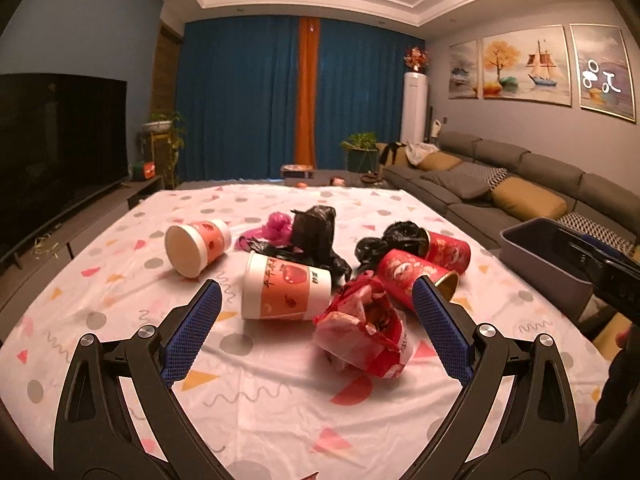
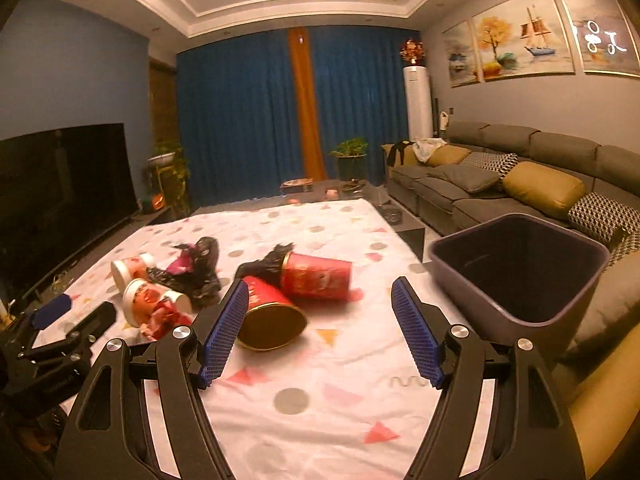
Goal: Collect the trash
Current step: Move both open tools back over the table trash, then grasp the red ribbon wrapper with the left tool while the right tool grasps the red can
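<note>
Two hand-held grippers face a table (image 1: 280, 420) covered with a patterned cloth and strewn with trash. The left gripper (image 1: 316, 320) has its jaws spread wide with nothing between the pads; just ahead of it lie a crumpled red plastic bag (image 1: 360, 332) and, touching that bag, a white paper cup (image 1: 286, 294) on its side. A second paper cup (image 1: 198, 246) lies apart to the left, and black plastic bags (image 1: 316, 226) sit heaped behind, with a pink one among them. The right gripper (image 2: 318, 330) is likewise wide open and empty; a red can (image 2: 270, 314) lies on its side just beside its left pad, open mouth toward the camera, with a second red can (image 2: 316, 276) behind it. A grey bin (image 2: 520, 272) stands at the table's right edge, apparently empty. By judgement, all the items are light. The bags are soft and slippery, best pinched at a bunched fold; the cups crush easily and should be taken lightly across the body or at the stiffer rim. The cans look rigid but may roll, so a grip across the wall near mid-length suits them.
</note>
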`<action>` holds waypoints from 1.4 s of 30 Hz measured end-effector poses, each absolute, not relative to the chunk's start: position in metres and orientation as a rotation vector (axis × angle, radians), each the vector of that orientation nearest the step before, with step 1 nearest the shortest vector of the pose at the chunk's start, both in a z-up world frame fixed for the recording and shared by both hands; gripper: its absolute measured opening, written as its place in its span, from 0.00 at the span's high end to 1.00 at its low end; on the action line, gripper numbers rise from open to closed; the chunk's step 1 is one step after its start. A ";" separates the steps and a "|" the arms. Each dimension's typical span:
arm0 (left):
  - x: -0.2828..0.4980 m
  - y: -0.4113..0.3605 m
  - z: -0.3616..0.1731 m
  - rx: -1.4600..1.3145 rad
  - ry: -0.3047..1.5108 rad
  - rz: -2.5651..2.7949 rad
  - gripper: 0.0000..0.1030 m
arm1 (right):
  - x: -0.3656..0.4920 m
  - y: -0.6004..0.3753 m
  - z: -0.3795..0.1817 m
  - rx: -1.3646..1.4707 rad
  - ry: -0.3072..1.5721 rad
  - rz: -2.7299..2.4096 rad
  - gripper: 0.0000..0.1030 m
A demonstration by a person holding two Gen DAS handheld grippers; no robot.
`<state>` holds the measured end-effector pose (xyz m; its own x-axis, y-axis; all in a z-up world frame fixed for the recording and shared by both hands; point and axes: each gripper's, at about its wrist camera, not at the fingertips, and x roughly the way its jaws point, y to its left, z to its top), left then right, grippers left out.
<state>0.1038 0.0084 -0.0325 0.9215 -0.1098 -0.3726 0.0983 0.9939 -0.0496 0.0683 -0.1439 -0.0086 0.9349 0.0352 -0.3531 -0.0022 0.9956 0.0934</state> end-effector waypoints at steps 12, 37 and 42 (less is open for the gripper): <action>0.158 -0.011 -0.065 -0.007 0.578 -0.213 0.29 | 0.084 -0.127 -0.025 0.075 0.413 0.033 0.30; 0.137 0.030 -0.045 -0.143 0.519 -0.263 0.83 | 0.124 -0.088 -0.055 0.073 0.574 0.124 0.48; 0.129 0.053 -0.031 -0.162 0.463 -0.202 0.83 | 0.140 -0.076 -0.063 0.079 0.627 0.147 0.61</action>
